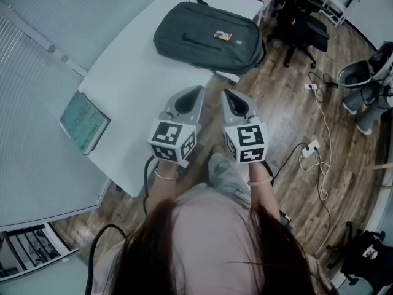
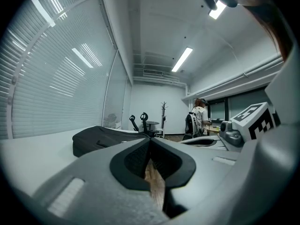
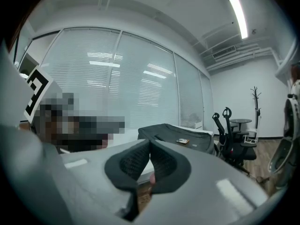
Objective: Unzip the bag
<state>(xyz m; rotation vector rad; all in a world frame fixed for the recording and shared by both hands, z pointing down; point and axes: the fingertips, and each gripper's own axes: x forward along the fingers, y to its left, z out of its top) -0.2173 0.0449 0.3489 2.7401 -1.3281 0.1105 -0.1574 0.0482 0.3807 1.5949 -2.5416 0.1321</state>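
A dark grey backpack [image 1: 209,37] lies flat at the far end of the white table [image 1: 132,72], with a small orange tag [image 1: 222,35] on its top. In the left gripper view the bag [image 2: 101,137] is ahead to the left; in the right gripper view the bag [image 3: 178,137] is straight ahead. My left gripper [image 1: 198,91] hangs near the table's front edge, well short of the bag, with its jaws together and nothing in them. My right gripper [image 1: 225,93] is beside it, over the floor by the table's edge, also shut and empty. The jaw tips meet in the left gripper [image 2: 150,140] and right gripper [image 3: 150,142] views.
A teal book [image 1: 85,121] lies at the table's left edge. A black office chair [image 1: 304,23] stands past the bag on the right. Cables and a power strip [image 1: 313,147] lie on the wooden floor. A person [image 2: 199,118] stands far back in the room.
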